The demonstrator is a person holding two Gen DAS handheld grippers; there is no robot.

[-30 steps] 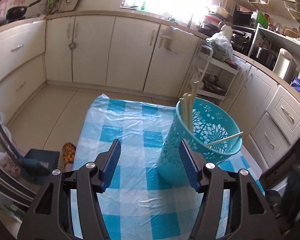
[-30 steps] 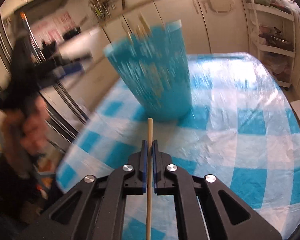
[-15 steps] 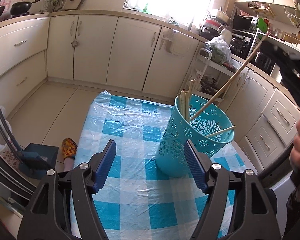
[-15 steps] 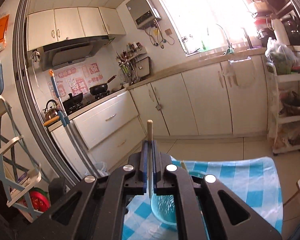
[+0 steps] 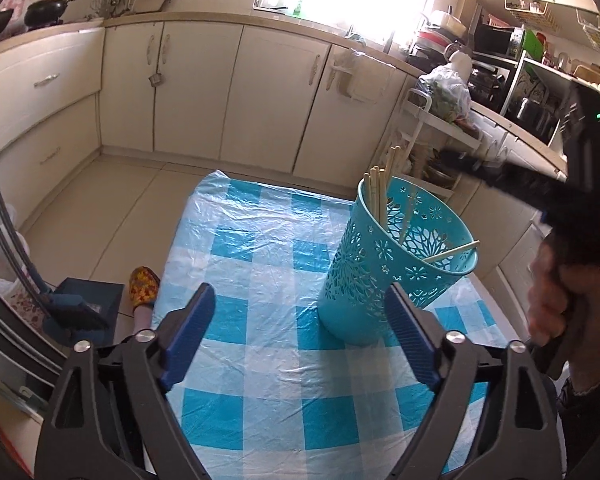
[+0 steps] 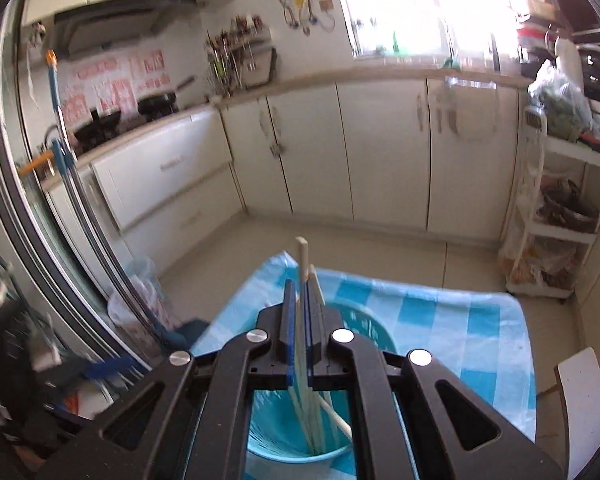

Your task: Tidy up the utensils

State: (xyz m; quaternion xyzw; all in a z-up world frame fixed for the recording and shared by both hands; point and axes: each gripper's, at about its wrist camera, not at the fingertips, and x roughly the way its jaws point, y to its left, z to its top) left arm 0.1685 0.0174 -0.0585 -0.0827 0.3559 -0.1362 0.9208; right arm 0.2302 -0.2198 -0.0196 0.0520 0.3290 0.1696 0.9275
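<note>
Step in hand: lowering one pale wooden chopstick (image 6: 301,276) into the tall turquoise plastic basket with flower cut-outs (image 5: 384,268), judged from how the stick hangs over the basket's mouth.
Right gripper (image 6: 298,320): its blue-padded jaws are pinched together on the chopstick, which stands upright between them with its lower end reaching down inside the basket.
Left gripper (image 5: 300,336): jaws have just been opening and now stand wide apart, with nothing between them; the basket stands just ahead of the right-hand pad, not touched.
Where the utensils are: several more chopsticks (image 5: 376,196) lean against the basket's far rim, and one lies slanted across the near rim (it could snag the newcomer).
Doing it well: keep the stick near vertical, aim for the open middle of the mouth, and let go only once the tip is well below the rim, so it drops in rather than tipping out.
Risk: the basket is light and narrow-footed, so a sideways knock might topple it.
Surfaces: the blue-and-white checked plastic tablecloth (image 5: 260,280) is thin, crinkled and glossy, probably slippery underfoot for the basket; the sticks are smooth, slim and round-tipped.
</note>
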